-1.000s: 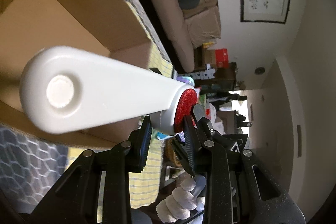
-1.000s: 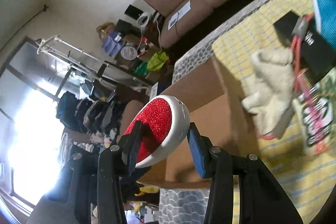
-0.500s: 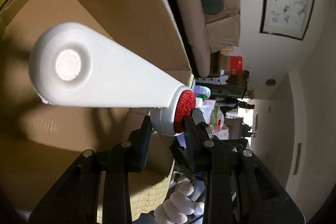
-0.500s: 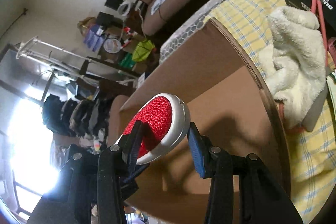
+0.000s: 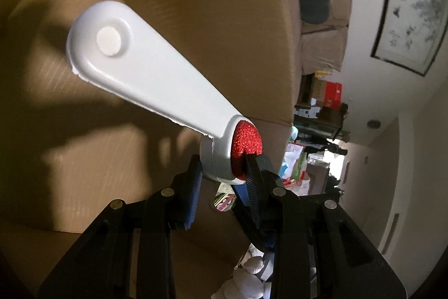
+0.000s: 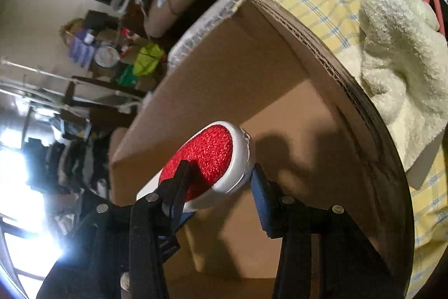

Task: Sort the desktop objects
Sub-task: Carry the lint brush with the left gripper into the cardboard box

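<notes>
White lint brush (image 5: 156,80) — red pad, long handle

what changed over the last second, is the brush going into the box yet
Both tools lowered the brush from above the box rim down inside it; cardboard walls now fill both views. Nothing was released. Unchanged: left tool and right tool grip the brush's red end, and the towel lies outside the box.
</notes>
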